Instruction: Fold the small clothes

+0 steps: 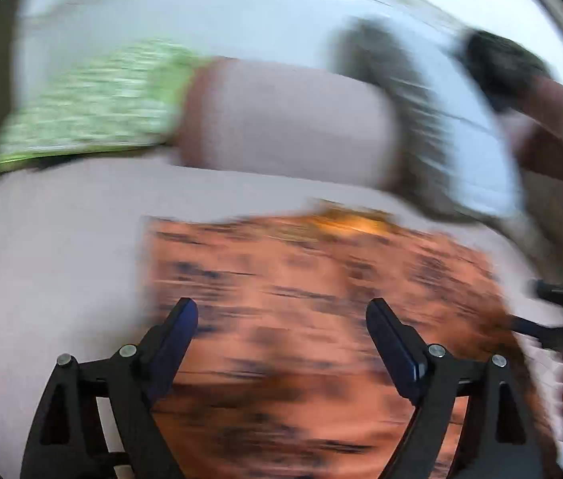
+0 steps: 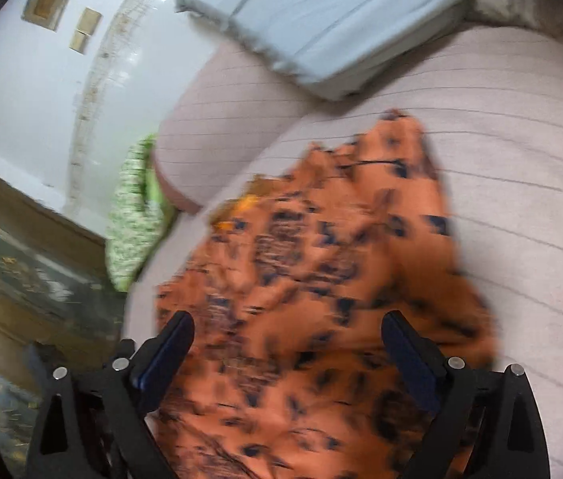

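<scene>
1. Between and beyond the spread, empty fingers of both the left gripper (image 1: pixel 281 307) and the right gripper (image 2: pixel 287 321) lies the orange garment (image 2: pixel 321 279), dark-patterned and rumpled, on a pale pink sofa (image 2: pixel 520 159).
2. Only the right wrist view shows a grey-blue cushion (image 2: pixel 321 20) far ahead.

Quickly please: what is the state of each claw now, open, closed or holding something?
Left claw: open, holding nothing, above the orange garment.
Right claw: open, holding nothing, above the same garment.

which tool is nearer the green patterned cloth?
Left, I think. The left tool faces the green patterned cloth across the orange garment; from the right tool it lies far off left.
</scene>
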